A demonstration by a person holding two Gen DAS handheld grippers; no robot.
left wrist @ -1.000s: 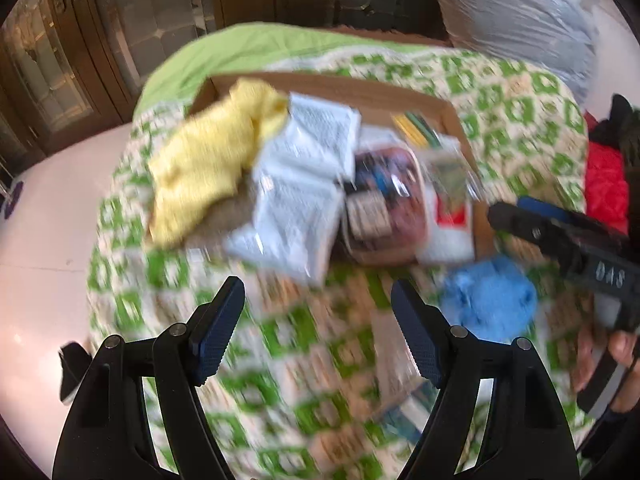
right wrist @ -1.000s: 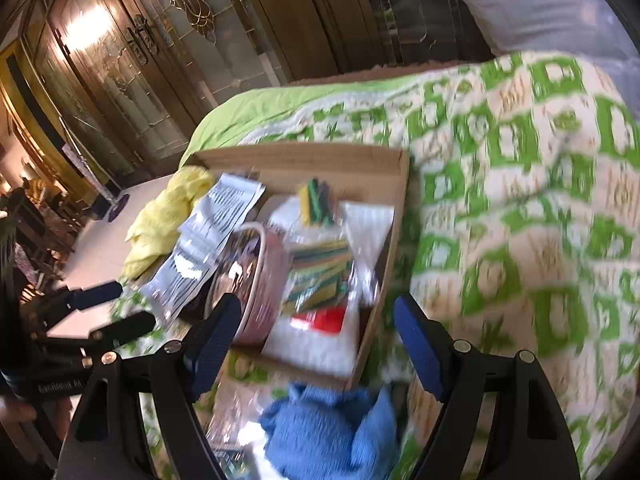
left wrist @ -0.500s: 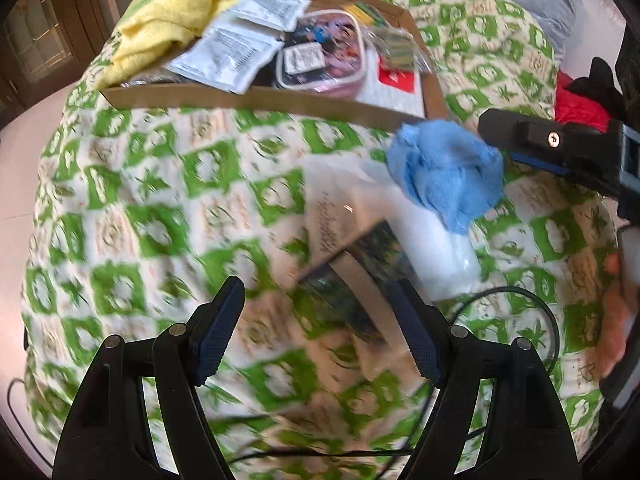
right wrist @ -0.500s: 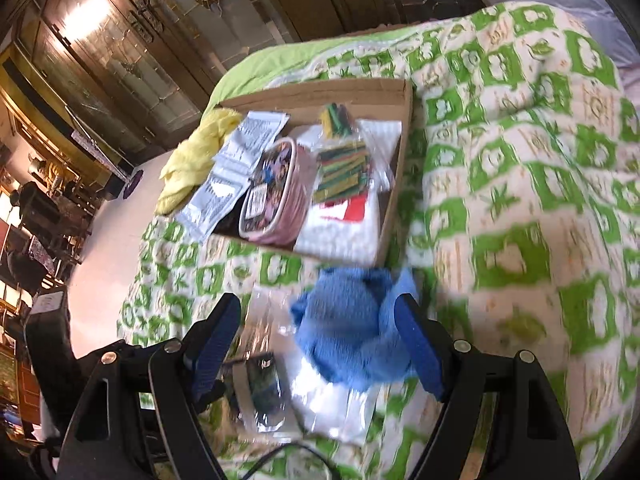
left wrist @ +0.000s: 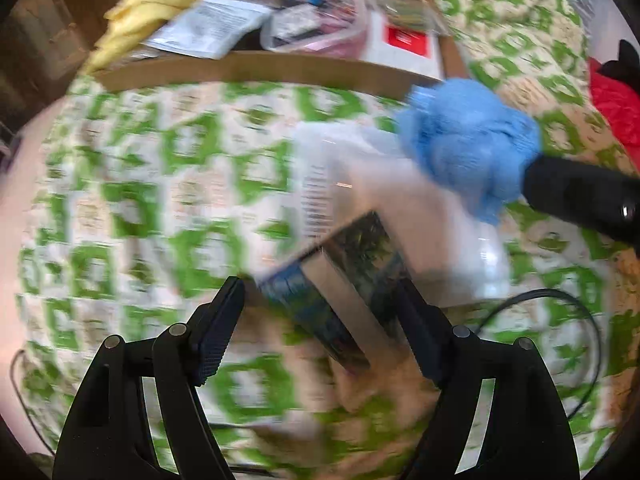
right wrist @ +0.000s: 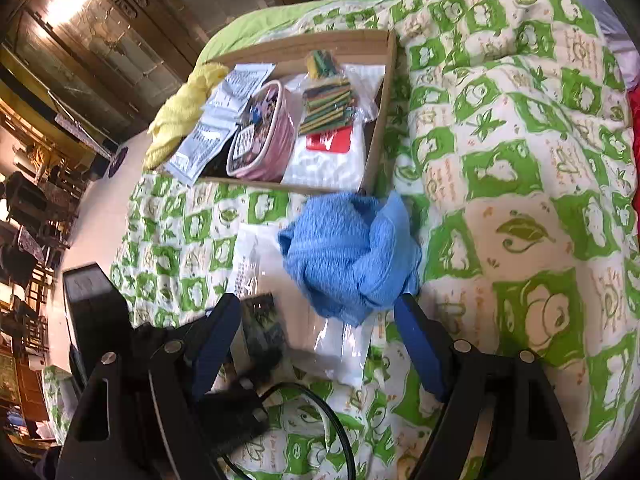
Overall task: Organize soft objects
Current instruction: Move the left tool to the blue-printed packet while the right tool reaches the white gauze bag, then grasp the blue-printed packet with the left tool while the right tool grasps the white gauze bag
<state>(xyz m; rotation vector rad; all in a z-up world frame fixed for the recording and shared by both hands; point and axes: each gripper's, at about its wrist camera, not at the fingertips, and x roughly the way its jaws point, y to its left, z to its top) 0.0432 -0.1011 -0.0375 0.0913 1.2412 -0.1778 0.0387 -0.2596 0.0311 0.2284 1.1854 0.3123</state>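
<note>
Left wrist view: mounted behind the left gripper (left wrist: 320,312), looking steeply down along its fingers, close over the green-and-white quilt (left wrist: 132,184); picture motion-blurred. Far edge of frame reaches the cardboard tray (left wrist: 280,70). Finger of the right gripper (left wrist: 580,200) intrudes from the right edge.

Right wrist view: set behind the right gripper (right wrist: 320,332), tilted down but less steeply, taking in more distance, up to wooden glazed doors (right wrist: 92,28) at top left. Left gripper's body visible at lower left.

Shared ground: blue towel (right wrist: 352,256), clear plastic bag (right wrist: 320,320), dark packet (right wrist: 264,320), tray, black cable (right wrist: 320,408), quilt.
</note>
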